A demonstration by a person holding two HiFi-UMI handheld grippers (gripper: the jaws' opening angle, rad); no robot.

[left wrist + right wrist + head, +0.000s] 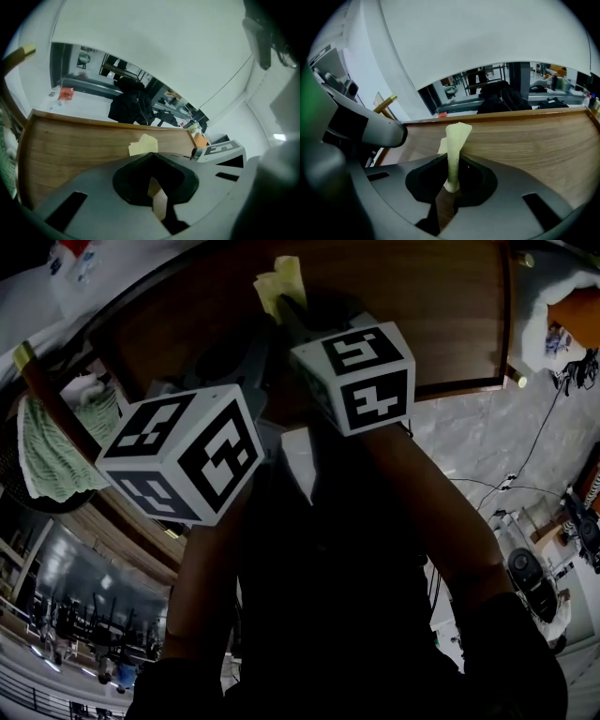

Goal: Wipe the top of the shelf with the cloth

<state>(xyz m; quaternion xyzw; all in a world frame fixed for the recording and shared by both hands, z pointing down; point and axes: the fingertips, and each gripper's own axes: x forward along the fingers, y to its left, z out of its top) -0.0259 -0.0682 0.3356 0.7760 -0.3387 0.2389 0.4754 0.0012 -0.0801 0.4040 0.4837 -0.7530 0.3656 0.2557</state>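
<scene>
While right claw (453, 155) pinches yellow cloth (457, 133) over shelf top (525, 136), left claw (153, 154) closed, empty.

Dim head view; fisheye-warped, dark-cornered gripper views.

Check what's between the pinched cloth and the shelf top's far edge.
Nothing: bare wood of the shelf top from the cloth to that edge, per the right gripper view.

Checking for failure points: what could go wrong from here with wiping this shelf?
The right gripper pinches the pale yellow cloth into a thin upright strip, so little would touch the brown wooden shelf top. The left gripper, also on it, sits close; they might collide.
</scene>
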